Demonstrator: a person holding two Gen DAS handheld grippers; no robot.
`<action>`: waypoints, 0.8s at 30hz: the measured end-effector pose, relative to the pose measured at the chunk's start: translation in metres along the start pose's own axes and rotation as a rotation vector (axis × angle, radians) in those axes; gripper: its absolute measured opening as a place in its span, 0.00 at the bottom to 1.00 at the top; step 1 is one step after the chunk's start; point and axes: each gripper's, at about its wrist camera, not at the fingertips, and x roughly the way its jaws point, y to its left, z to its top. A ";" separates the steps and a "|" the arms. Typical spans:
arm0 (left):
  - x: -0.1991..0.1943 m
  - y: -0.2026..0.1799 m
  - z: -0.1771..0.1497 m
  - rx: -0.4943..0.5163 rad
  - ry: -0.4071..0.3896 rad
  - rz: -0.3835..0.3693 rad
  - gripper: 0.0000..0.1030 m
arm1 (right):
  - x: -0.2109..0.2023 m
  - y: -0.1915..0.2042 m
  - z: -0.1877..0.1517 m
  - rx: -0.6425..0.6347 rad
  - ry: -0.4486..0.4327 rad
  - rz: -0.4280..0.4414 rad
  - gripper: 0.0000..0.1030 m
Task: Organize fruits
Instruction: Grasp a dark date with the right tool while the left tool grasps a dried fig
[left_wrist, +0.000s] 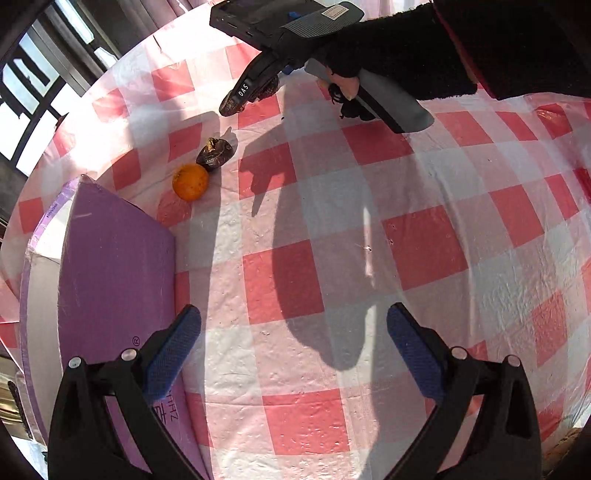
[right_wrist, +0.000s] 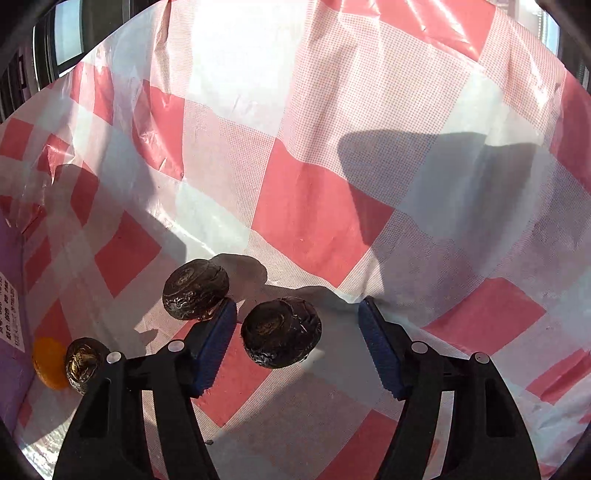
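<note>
Right gripper (right_wrist: 297, 345) is down over a dark wrinkled fruit (right_wrist: 281, 332): jaws open, fruit between them near the left pad, no pad pressing on it that I can see. So nothing is gripped yet. A second dark fruit (right_wrist: 195, 288) sits just outside the left finger, a third (right_wrist: 83, 363) touches the orange (right_wrist: 50, 363) further left, beside the purple box (left_wrist: 110, 266). Left gripper (left_wrist: 293, 354) hangs over bare checked surface (left_wrist: 424, 206) by the box, jaws wide, empty. All four fruits lie loose on the cloth; I see none inside a container. Judgement: sorting is barely started, first pick in hand, the rest to go.
</note>
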 end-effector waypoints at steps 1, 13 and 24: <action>0.001 0.001 0.005 0.003 -0.003 0.001 0.98 | -0.002 -0.001 -0.005 -0.011 -0.012 -0.002 0.37; 0.064 0.033 0.143 0.028 -0.077 0.196 0.98 | -0.113 -0.072 -0.116 0.333 -0.036 0.005 0.37; 0.110 0.083 0.157 -0.108 0.165 -0.066 0.45 | -0.198 -0.069 -0.228 0.470 0.027 -0.034 0.37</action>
